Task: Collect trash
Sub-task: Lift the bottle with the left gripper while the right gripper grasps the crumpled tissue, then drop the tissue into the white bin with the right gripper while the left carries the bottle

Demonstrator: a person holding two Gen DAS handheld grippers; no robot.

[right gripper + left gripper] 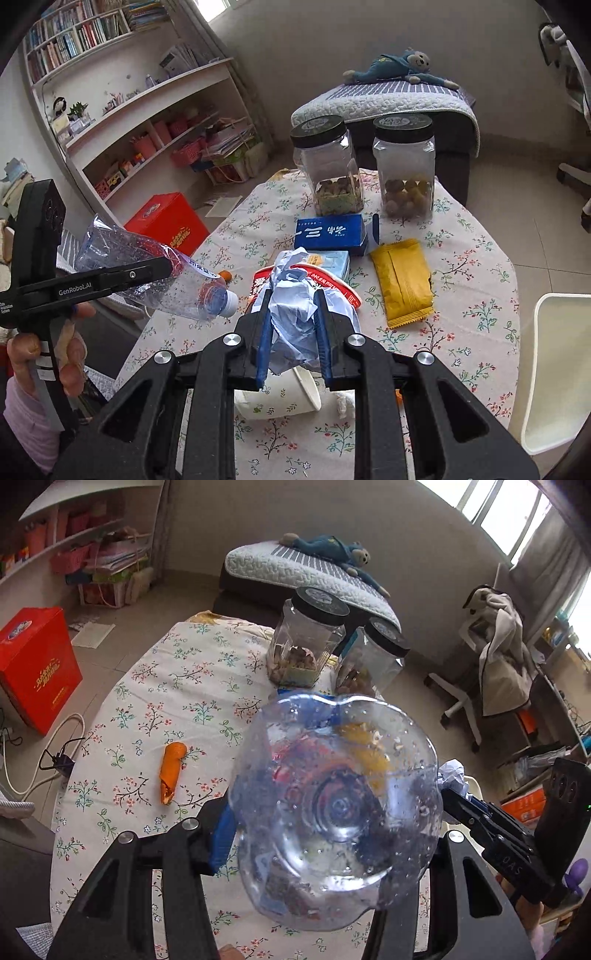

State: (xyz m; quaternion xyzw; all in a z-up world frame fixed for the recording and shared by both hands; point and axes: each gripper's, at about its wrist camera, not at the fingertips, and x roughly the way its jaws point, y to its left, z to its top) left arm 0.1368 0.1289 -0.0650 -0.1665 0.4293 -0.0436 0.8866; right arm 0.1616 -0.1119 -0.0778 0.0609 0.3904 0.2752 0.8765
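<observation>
My left gripper (328,834) is shut on a crushed clear plastic bottle (332,805), held above the table; the bottle (147,273) also shows at the left of the right wrist view. My right gripper (293,310) is shut on a crumpled pale blue tissue (295,310), held over a red-rimmed instant-noodle cup (332,284). An orange wrapper (171,771) lies on the floral tablecloth (177,686). A yellow snack packet (402,282), a blue box (330,230), a pale blue pack (332,262) and a tipped white paper cup (280,393) lie on the table.
Two clear jars with black lids (328,170) (404,166) stand at the table's far side. A red box (170,221) sits on the floor left. A white chair (550,369) stands at the right edge. A bench with a blue plush toy (399,64) is behind.
</observation>
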